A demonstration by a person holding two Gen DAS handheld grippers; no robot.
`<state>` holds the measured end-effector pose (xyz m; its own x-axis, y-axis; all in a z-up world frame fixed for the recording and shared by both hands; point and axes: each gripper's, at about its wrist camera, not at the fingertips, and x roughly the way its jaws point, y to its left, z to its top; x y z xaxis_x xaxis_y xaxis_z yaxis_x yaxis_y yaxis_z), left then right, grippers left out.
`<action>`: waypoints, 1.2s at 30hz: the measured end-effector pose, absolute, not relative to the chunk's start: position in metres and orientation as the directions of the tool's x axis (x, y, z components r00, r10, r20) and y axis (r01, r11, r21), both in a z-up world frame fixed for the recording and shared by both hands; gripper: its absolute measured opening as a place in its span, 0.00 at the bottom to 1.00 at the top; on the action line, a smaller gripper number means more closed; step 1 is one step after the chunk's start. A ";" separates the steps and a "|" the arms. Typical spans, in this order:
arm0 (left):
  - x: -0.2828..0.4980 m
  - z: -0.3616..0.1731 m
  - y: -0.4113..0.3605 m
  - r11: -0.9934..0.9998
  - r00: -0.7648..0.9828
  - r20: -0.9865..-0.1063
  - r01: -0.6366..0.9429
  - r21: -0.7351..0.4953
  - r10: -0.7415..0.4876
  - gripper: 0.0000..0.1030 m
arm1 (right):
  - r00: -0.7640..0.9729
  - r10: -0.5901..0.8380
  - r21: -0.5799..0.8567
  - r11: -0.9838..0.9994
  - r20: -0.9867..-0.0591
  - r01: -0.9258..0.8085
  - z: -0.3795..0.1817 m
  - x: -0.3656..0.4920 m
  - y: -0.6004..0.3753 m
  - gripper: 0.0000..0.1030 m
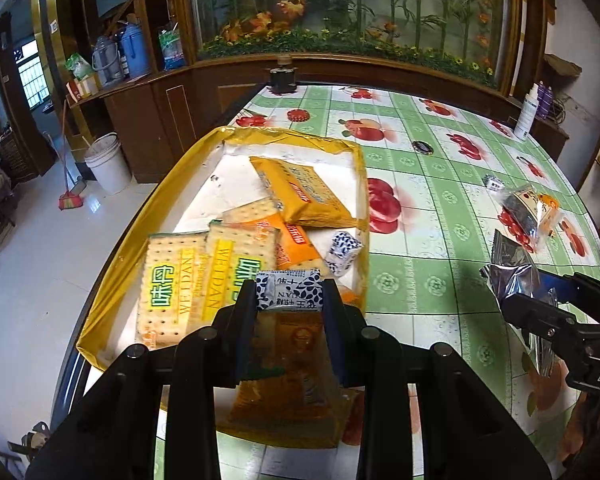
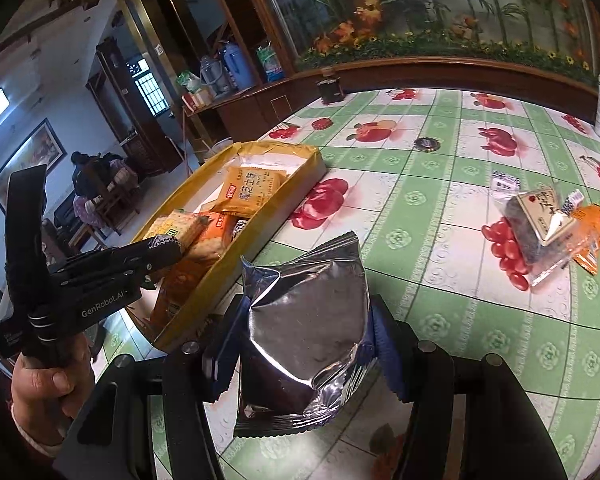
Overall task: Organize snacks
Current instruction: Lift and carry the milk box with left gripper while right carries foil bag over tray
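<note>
Here, the left claw (image 1: 289, 292) grips a small blue-and-white wrapped candy (image 1: 289, 290) crosswise between its fingers, the candy's long axis running from one finger to the other, and hangs directly above the near end of the yellow-rimmed tray (image 1: 220, 136). Below and just ahead of that claw lie the cracker packs (image 1: 184, 280) and an orange biscuit packet (image 1: 300, 192); a second blue-and-white candy (image 1: 342, 252) sits just right of it by the tray's wall. The right claw (image 2: 306, 320) is closed on a silver foil packet (image 2: 308, 320), held upright over the desk (image 2: 440, 288), with the tray off to its left. Judging by this, the left claw is the nearer: its candy needs only to drop, while the foil packet must first cross leftward. Far right of both, a clear-wrapped dark snack (image 2: 540, 228) waits on the desk.
</note>
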<state>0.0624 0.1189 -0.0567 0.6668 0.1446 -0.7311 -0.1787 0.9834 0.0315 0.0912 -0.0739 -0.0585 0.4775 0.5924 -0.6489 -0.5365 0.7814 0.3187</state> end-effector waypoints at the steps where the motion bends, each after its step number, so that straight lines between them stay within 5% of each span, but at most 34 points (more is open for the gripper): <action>1: 0.063 -0.057 0.121 0.983 0.666 -0.731 -0.183 0.032 0.148 0.28 | 0.474 0.595 0.319 0.779 -0.649 -0.540 -0.058 0.092 -0.071 0.59; 36: 0.113 -0.059 0.178 0.946 0.604 -0.738 -0.288 0.151 0.302 0.29 | 0.439 0.663 0.330 0.712 -0.606 -0.620 -0.044 0.178 0.053 0.59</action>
<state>0.1127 0.1777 -0.0592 0.6035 0.3018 -0.7380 -0.2879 0.9456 0.1513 0.1776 0.0529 -0.0436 0.4386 0.6634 -0.6062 -0.6202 0.7116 0.3301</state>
